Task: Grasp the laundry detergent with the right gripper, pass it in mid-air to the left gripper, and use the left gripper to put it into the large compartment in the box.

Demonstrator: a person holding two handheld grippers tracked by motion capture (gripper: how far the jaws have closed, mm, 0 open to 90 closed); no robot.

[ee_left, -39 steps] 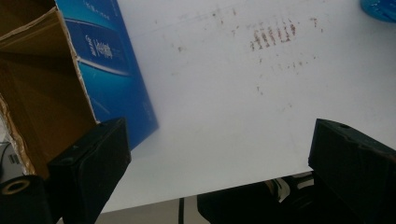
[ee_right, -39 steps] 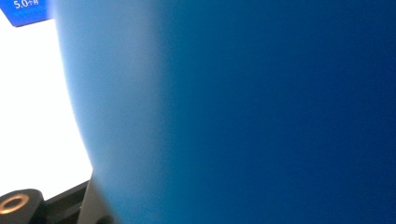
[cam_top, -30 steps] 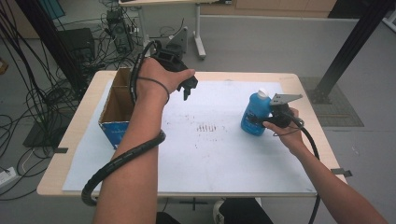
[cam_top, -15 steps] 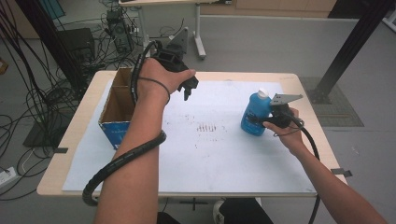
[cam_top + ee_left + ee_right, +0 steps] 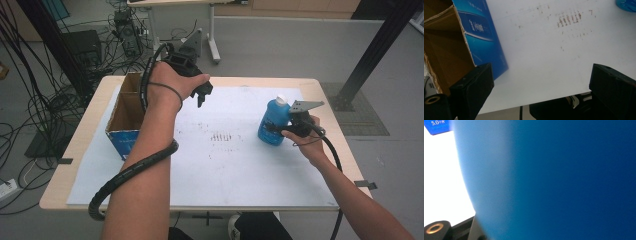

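Table (image 5: 75, 165), light wood top, most of it covered by a white sheet (image 5: 240, 165) with faint brown smudges near the middle.

Cardboard box (image 5: 125, 117), open at the top, blue printed outer wall, brown inside. It stands at the sheet's left edge, and nothing can be seen in it from the high view. In the left gripper view its blue wall (image 5: 484, 37) runs just past that gripper's left jaw.

Left gripper (image 5: 202, 95), held in the air over the far left part of the sheet, beside the box and well apart from the bottle. Jaws stand wide with nothing between them.

Blue bottle (image 5: 274, 122), plastic, white cap (image 5: 281, 100). It stands on the right part of the sheet, well apart from the box. Long axis upright or nearly so, cap pointing up, base on the sheet. In the right gripper view its blue wall (image 5: 554, 180) is pressed close against the camera.

Right gripper (image 5: 280, 131), level, coming at the bottle from the right side low on its body. Jaws are closed onto the bottle's body.

Step in hand, by judgement: the grasp on the bottle is made; lifting has not begun. The next move likely calls for raising it straight, cap kept up, carrying it left across the sheet toward the open box, with the grip firm enough that the round wall does not slip.
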